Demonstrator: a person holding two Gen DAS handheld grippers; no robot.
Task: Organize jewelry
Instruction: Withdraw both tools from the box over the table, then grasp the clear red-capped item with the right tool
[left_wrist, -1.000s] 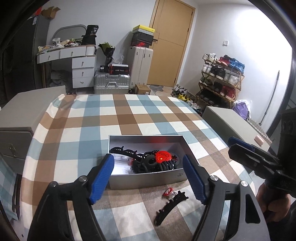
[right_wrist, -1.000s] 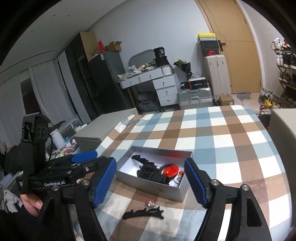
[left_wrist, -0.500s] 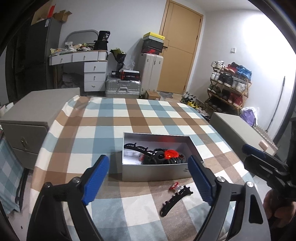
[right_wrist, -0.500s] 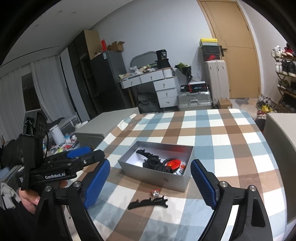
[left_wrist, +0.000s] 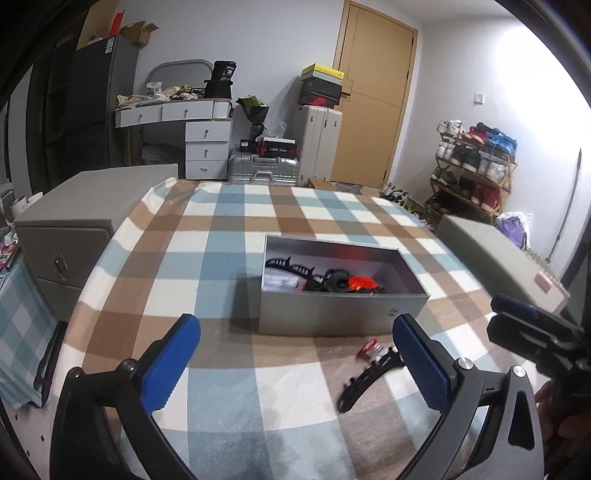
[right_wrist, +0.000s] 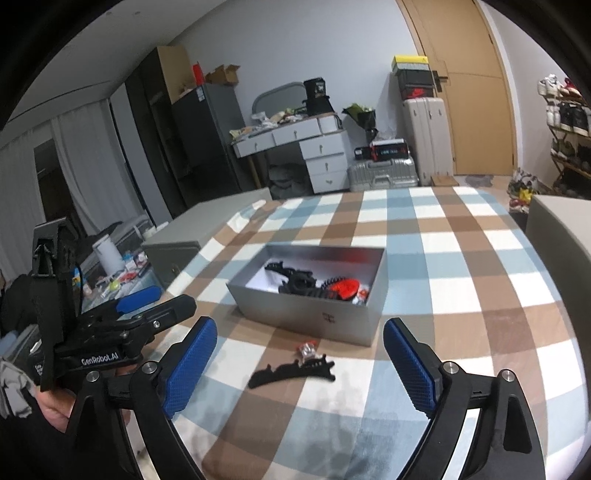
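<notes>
A silver box (left_wrist: 332, 317) (right_wrist: 314, 317) sits mid-table and holds black hair clips and a red piece (left_wrist: 360, 282) (right_wrist: 343, 286). In front of it on the checked cloth lie a black toothed hair clip (left_wrist: 365, 376) (right_wrist: 291, 371) and a small red and silver trinket (left_wrist: 369, 347) (right_wrist: 306, 349). My left gripper (left_wrist: 295, 354) is open and empty, short of the box. My right gripper (right_wrist: 299, 365) is open and empty, above the loose clip. Each gripper shows at the edge of the other's view.
The table (left_wrist: 221, 236) has a brown, blue and white checked cloth. Grey cabinets stand at its left (left_wrist: 81, 218) and right (left_wrist: 491, 247). A desk, suitcases, a door and a shoe rack stand behind.
Both grippers have pulled back and up from the box, so it looks smaller and farther. Both stay open. The clip and trinket have not moved.
</notes>
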